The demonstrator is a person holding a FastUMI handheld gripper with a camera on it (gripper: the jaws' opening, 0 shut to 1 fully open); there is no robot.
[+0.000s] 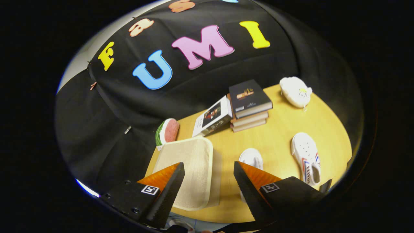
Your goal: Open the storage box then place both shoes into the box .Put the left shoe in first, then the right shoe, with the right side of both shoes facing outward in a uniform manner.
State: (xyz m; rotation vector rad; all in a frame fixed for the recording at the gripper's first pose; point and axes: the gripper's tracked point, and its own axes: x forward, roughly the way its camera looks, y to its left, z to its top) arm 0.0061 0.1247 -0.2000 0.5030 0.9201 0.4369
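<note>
We hold the claw (208,181) apart above the closed beige fabric storage box (190,168), ready to open its lid.

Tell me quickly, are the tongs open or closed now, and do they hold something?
Tongs: open, holding nothing, above the storage box lid.

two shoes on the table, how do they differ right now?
The shoe nearer the tool is mostly hidden behind one finger, only its plain white toe showing; the far shoe lies in full view beyond the fingers. The far shoe shows red and blue side stripes; none show on the near one. The near shoe sits closer to the storage box. Both are white, on the table. The tool is open, empty.
</note>
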